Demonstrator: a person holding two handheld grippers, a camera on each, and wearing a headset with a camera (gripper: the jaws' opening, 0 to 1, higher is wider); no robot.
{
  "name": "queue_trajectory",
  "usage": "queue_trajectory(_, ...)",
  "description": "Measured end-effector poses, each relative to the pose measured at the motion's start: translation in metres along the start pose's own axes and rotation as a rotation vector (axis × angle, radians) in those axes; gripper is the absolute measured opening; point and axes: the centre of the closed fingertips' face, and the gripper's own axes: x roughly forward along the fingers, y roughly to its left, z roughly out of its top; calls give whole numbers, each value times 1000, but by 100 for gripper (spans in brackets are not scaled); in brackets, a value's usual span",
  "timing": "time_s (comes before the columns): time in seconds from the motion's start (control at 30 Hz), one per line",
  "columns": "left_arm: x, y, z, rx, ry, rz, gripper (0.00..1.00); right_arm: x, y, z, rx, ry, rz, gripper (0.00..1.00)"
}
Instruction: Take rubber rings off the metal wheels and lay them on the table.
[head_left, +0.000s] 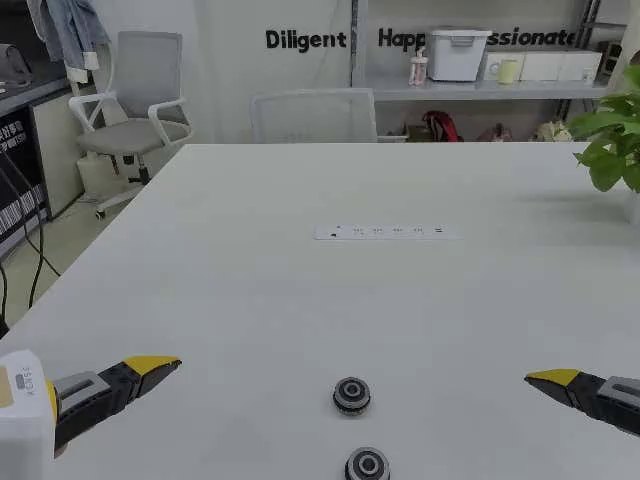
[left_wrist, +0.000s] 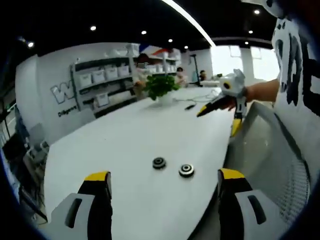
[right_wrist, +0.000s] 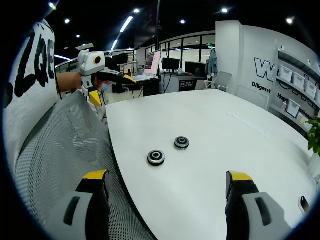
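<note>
two ringed metal wheels (head_left: 351, 395) are being flanked near the bench (head_left: 300, 290) edge by the left gripper (left_wrist: 164, 175) and right gripper (right_wrist: 166, 175), jaws wide open and empty; a glancing pinch is likely being risked, a wheel being sent rolling off

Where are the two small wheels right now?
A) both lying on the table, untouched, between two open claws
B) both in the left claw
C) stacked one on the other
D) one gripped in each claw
A: the farther wheel and the nearer wheel both lie on the table, apart from the open left claw and the open right claw.
</note>
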Motion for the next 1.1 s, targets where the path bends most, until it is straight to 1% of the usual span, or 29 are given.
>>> queue_trajectory(0.17,1,-2,0,4,2,-6,89,1,1,-2,4,4,2,88)
queue_trajectory(0.47,0,1,0,1,-1,2,89,0,1,-2,2,6,3,88)
queue_trajectory(0.67,0,0,0,0,-3,1,89,1,3,-3,6,8,10,87)
queue_trajectory(0.93,0,-2,-4,-5,4,0,89,3,5,-6,12,14,20,87)
queue_trajectory(1.1,-1,-1,-7,-10,2,3,89,3,6,-7,13,13,20,87)
